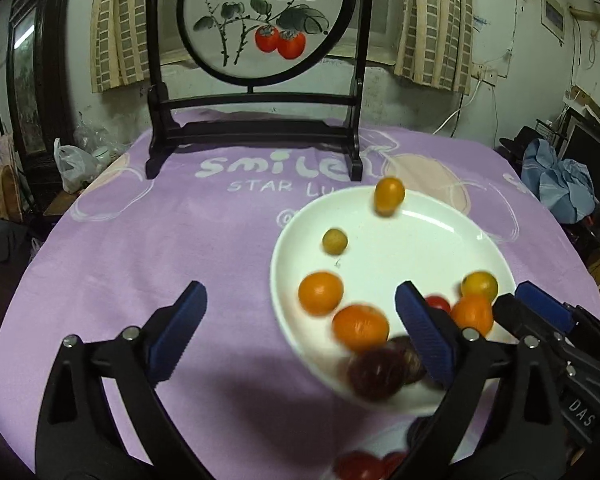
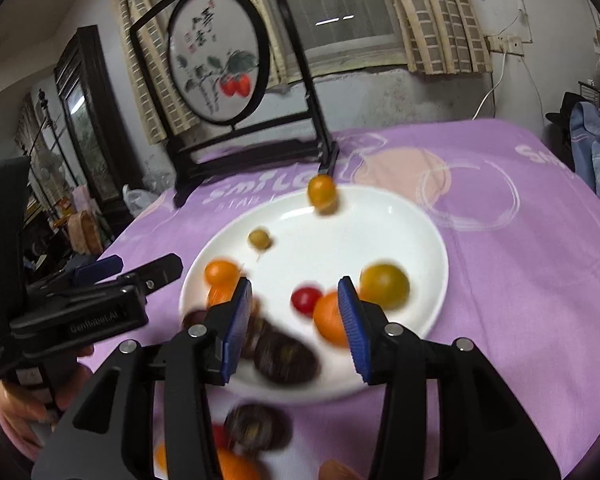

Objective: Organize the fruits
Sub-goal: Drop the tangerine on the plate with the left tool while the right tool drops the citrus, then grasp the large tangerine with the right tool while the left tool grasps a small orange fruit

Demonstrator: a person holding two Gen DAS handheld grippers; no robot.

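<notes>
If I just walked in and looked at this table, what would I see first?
Probably the big white plate on the purple tablecloth, with little orange, yellow, red and dark fruits scattered on it. One yellow-orange fruit sits at the plate's far rim. Behind the plate stands a dark wooden frame holding a round painting of two red fruits. Both grippers, left and right, are open near the plate's front edge.

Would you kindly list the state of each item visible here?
left gripper: open, empty.
right gripper: open, empty.
plate: upright, holding fruit.
small red tomato: on the plate.
framed painting: standing upright on the cloth.
</notes>
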